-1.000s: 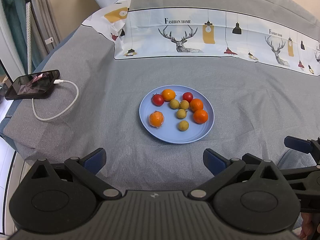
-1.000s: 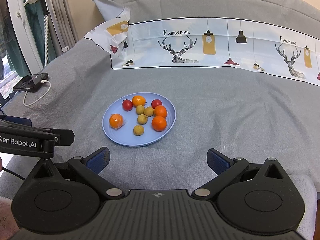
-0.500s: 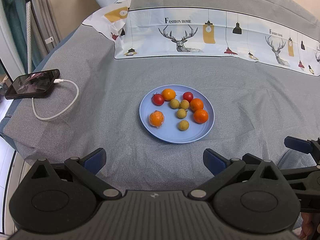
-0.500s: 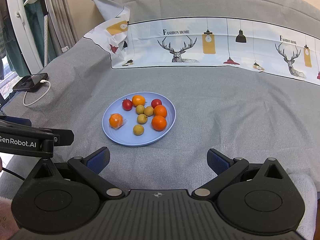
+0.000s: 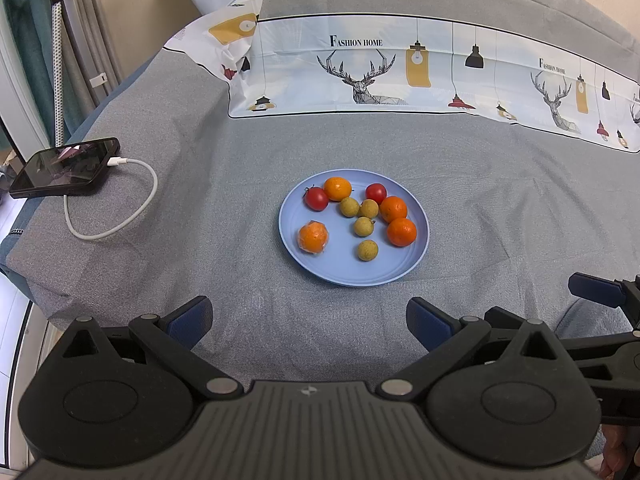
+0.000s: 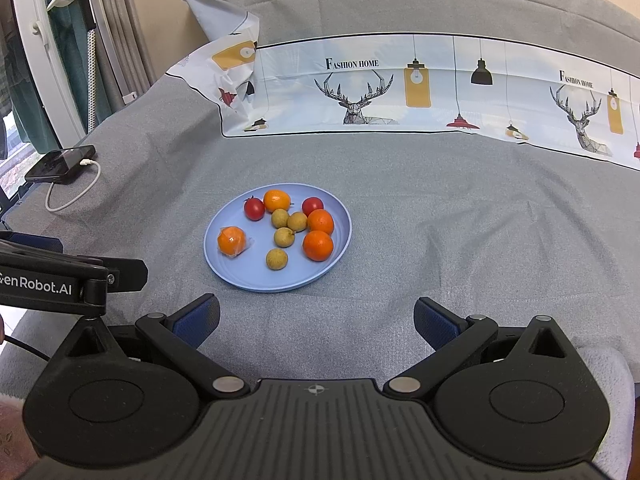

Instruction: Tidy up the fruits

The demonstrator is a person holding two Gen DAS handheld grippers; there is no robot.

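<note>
A grey bed cover (image 5: 480,208) fills both views, with a printed deer-and-lamp cloth (image 5: 400,72) lying across its far side. In the middle of the cover sits a round blue plate (image 5: 348,276) holding all the fruit.

The left claw (image 5: 308,320) hangs near the plate's near edge, released, its blue-padded fingers spread wide with nothing between them. The right claw (image 6: 316,320) hangs just to its right, equally spread and empty, also short of the plate.

A dark phone (image 5: 66,168) rests at the far left edge of the bed, a white charging cable (image 5: 132,208) looping from it.

On the plate, two oranges (image 5: 401,232) sit touching at the right; a wrapped orange (image 5: 313,237) lies apart at the left; an oval orange fruit (image 5: 338,188) lies at the far rim. Four tan longans (image 5: 363,226) cluster in the centre, one apart nearer. Two small red tomatoes (image 5: 316,199) flank the oval fruit.
</note>
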